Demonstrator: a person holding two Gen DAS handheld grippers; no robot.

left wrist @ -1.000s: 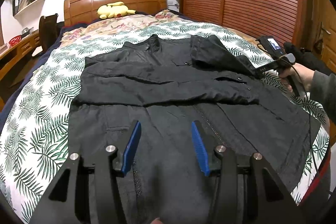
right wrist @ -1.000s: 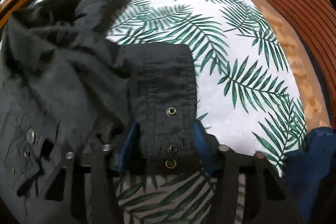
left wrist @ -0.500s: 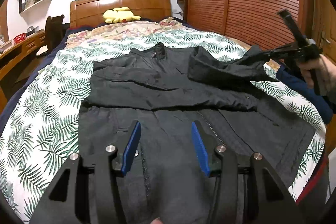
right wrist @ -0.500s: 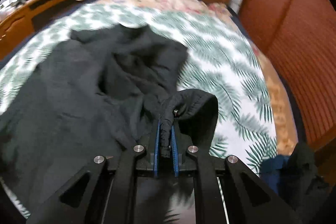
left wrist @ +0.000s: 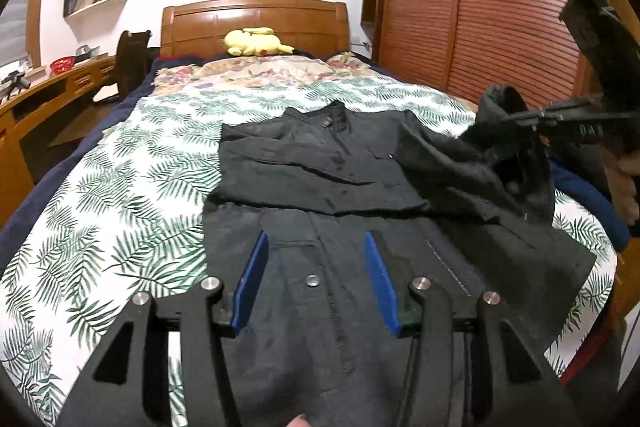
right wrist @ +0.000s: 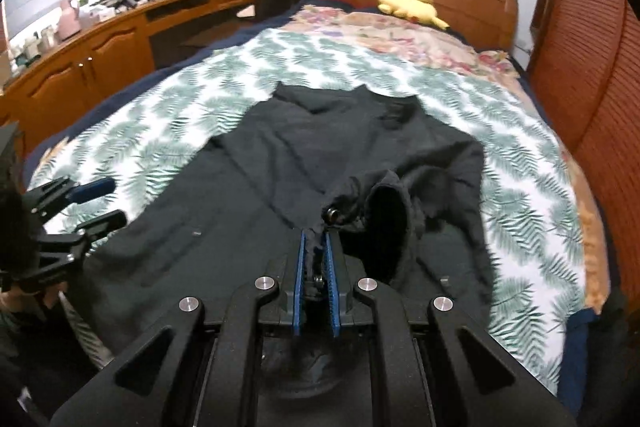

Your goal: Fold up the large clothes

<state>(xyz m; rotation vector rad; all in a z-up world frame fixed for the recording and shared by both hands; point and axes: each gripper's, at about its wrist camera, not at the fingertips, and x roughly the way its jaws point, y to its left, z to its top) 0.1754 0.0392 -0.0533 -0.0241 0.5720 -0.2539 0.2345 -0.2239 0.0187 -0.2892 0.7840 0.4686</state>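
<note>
Left wrist view: the left gripper [left wrist: 314, 271] hangs over the lower part of the black jacket [left wrist: 320, 163], its 2 blue pads moderately apart with nothing between them. The jacket lies spread on the leaf-print bedspread [left wrist: 120, 219] of the bed; its near hem is hidden behind the gripper body. At the right edge the right gripper [left wrist: 520, 117] holds the jacket's sleeve cuff [left wrist: 496, 103] raised above the bed; the hand [left wrist: 626, 183] carrying it is cut off by the frame edge. A yellow plush toy [left wrist: 256, 41] lies against the wooden headboard [left wrist: 256, 23]. A slatted wardrobe [left wrist: 500, 7] stands at right.

Right wrist view: the right gripper's pads stand narrow, clamped on the cuff fabric with a snap button [right wrist: 332, 214] just beyond them. The open cuff mouth hides part of the sleeve behind it. The picture is slightly blurred. The left gripper shows at the left edge, pads apart, its handle cut off. A wooden desk [right wrist: 100, 43] runs along the left wall; items on it are too small to identify.
</note>
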